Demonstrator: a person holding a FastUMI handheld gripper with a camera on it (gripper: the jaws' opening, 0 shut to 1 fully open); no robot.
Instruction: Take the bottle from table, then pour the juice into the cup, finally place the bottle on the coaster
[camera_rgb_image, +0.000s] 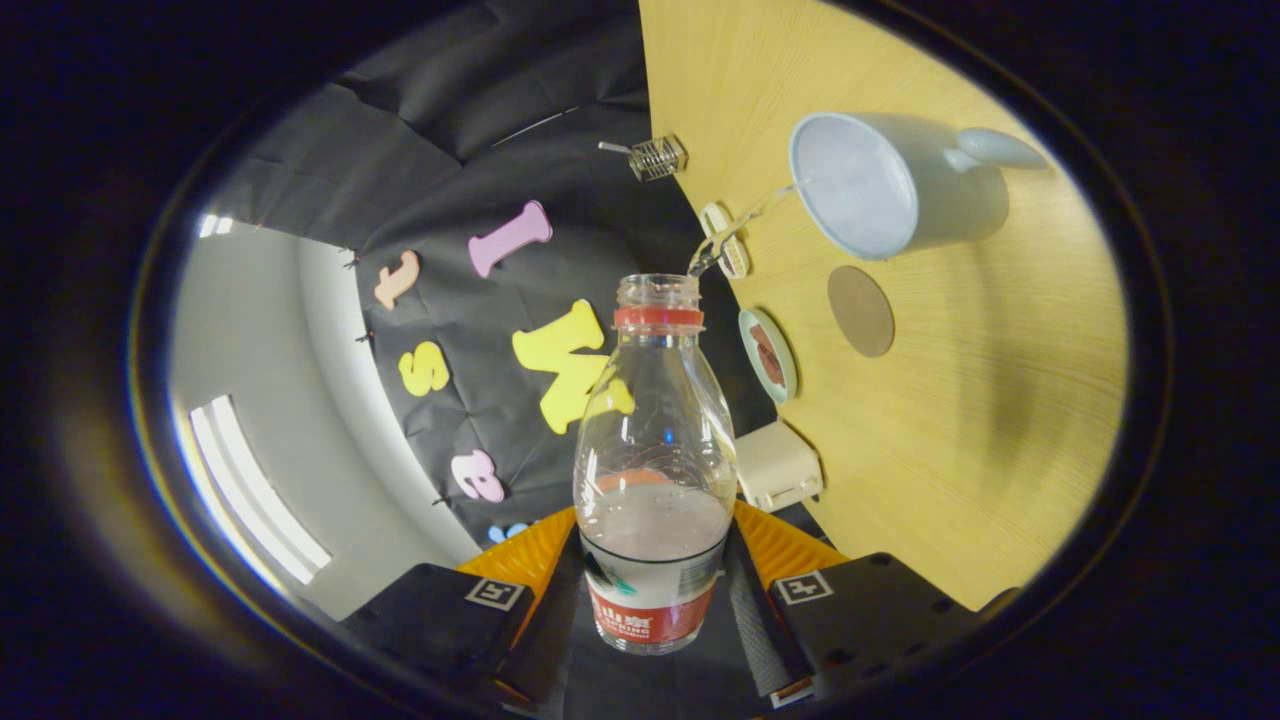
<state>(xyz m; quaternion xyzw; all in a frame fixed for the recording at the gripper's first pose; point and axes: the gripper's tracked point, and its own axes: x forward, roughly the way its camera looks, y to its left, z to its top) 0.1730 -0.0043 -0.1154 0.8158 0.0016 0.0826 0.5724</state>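
1. The hand-held gripper (655, 600) is clamped on the bottle (655, 470), one finger pressing each side of its labelled lower part.
2. The bottle is clear plastic, uncapped, with a red ring under the open neck; it sits between the fingers and points forward, away from the camera.
3. A little clear liquid rests in the bottle's lower part, and a thin stream (740, 225) leaves the mouth toward the cup (865, 190).
4. The whole scene appears rolled sideways, so the wooden tabletop (1000, 400) stands like a wall beside the bottle.
5. The cup, pale blue with a handle, stands on the tabletop beyond the bottle's mouth.
6. A round brown coaster (860, 310) lies on the tabletop just beside the cup, bare.
7. Near the tabletop's edge sit a small dish (768, 355), a cream box (778, 465) and a wire holder (655, 157).
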